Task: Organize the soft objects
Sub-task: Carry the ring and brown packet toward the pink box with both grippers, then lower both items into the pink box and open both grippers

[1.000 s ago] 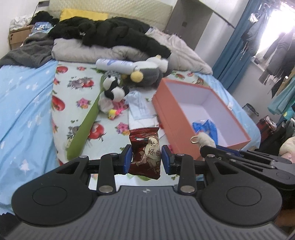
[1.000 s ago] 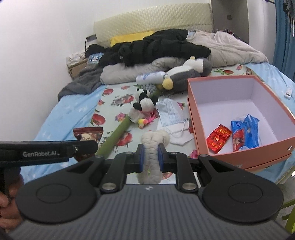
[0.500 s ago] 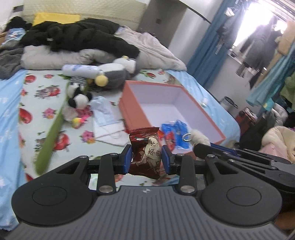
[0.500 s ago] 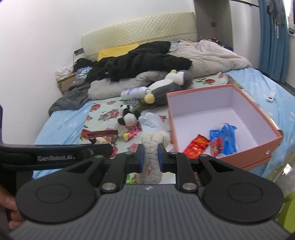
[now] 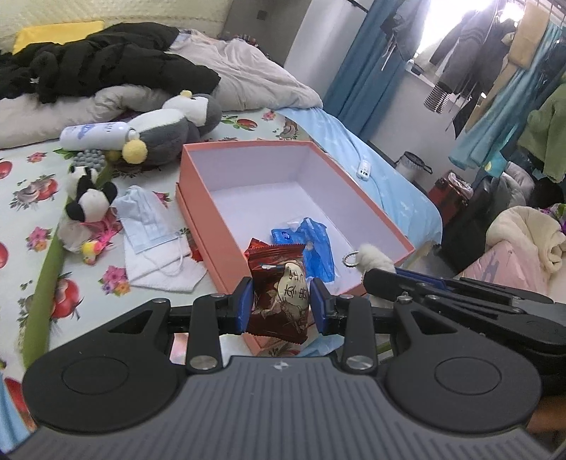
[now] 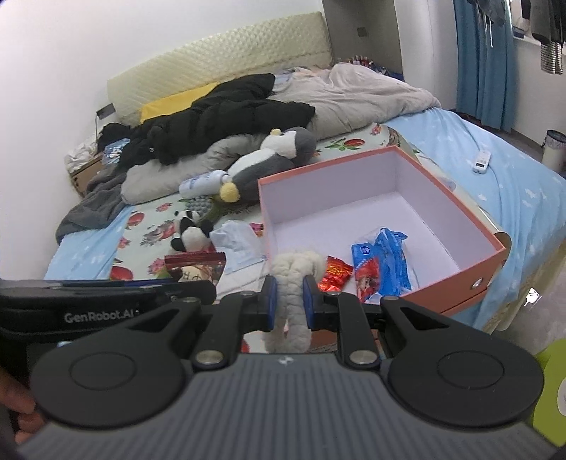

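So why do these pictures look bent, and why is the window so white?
Left wrist view: fisheye lens bows the orange box; window daylight is blown out to white glare. Right wrist view: corners darken, and the edges look soft, like the curtain.

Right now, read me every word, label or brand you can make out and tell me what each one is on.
"GenRobot.AI": white lettering on the left gripper body.
Dark red snack packet: large printed characters, not legible.
Blue packet in the orange box: print too small.
White bottle: blue print blurred.
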Demonstrator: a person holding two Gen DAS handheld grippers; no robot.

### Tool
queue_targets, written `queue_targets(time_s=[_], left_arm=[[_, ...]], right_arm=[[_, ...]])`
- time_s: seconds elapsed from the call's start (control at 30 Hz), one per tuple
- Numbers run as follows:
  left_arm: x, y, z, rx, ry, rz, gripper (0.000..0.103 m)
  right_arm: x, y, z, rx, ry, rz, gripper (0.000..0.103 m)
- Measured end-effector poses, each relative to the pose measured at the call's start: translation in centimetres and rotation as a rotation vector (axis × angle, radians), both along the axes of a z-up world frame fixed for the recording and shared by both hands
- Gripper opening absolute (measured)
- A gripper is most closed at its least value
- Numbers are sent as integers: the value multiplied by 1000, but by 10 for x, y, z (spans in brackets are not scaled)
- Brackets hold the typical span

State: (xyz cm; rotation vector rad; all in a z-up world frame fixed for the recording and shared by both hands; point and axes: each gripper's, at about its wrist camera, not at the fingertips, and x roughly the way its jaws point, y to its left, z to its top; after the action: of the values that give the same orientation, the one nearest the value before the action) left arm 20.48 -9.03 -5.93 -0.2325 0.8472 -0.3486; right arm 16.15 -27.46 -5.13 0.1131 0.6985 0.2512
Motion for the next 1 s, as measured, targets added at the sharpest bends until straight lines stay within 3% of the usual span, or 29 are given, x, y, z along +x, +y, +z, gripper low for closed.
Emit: queue_targets(time_s=[0.47, 0.73, 1.0], left_arm=[[108, -30, -60, 2, 124, -39, 40], [170, -37, -92, 4, 152, -38, 40], [195, -47, -116, 12, 180, -65, 40]], right_arm=[[82, -28, -38, -8, 103, -60, 19], [134, -32, -71, -5, 169, -75, 20], [165, -37, -92, -9, 209, -108, 24]])
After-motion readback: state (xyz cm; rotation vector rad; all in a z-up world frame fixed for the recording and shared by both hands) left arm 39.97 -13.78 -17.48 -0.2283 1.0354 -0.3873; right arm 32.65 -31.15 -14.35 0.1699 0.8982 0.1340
